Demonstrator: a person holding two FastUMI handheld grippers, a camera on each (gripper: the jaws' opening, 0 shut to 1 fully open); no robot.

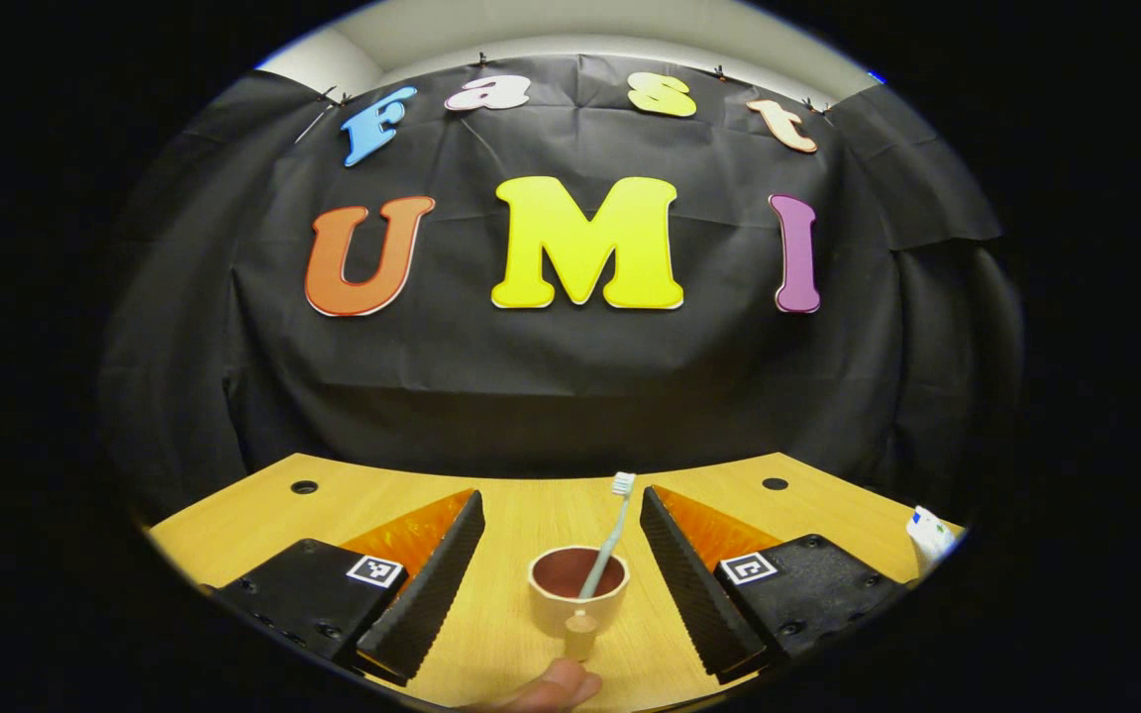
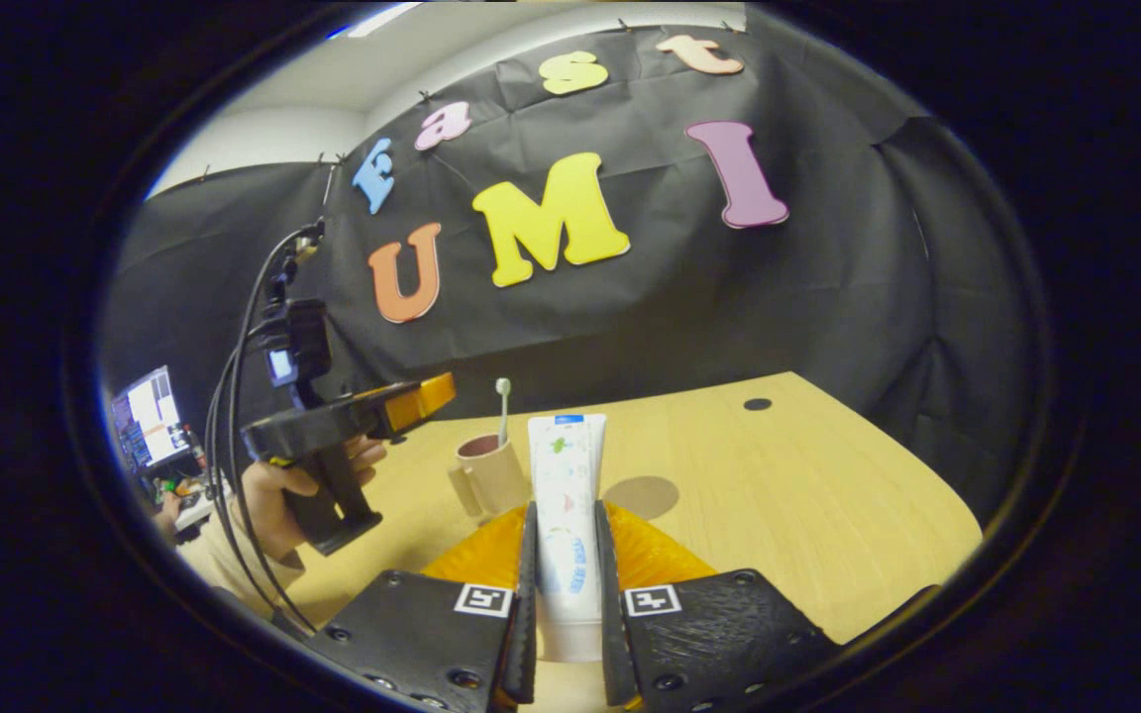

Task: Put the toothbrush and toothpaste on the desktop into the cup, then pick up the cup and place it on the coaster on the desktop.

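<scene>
Left gripper view: the left claw [image 1: 563, 584] stood spread wide, its two fingers flanking the cup [image 1: 577, 588] at lower centre without touching it. The cup rested on the table [image 1: 521, 505] with its handle turned toward the camera; the toothbrush [image 1: 610, 535] stood inside it, bristles up and leaning to the upper right. A fingertip [image 1: 556, 685] showed at the bottom edge, and the top of the toothpaste [image 1: 930, 535] showed at the far right.

Right gripper view: the right claw [image 2: 567, 584] was pressed together on the toothpaste [image 2: 567, 495], pinching the tube upright at lower centre, clear of the table [image 2: 808, 475]. Just left of and beyond the tube stood the cup [image 2: 489, 473] with the toothbrush [image 2: 502, 408] in it. A round dark disc, probably the coaster [image 2: 641, 495], lay on the table just right of the tube. At middle left a hand [image 2: 278, 495] held the left gripper [image 2: 348, 421].

Judged step: the brush lay in the cup, and the tube was being carried toward it. The next move would call for bringing the tube's lower end over the cup's mouth beside the brush, lowering it, then spreading the claw.
</scene>
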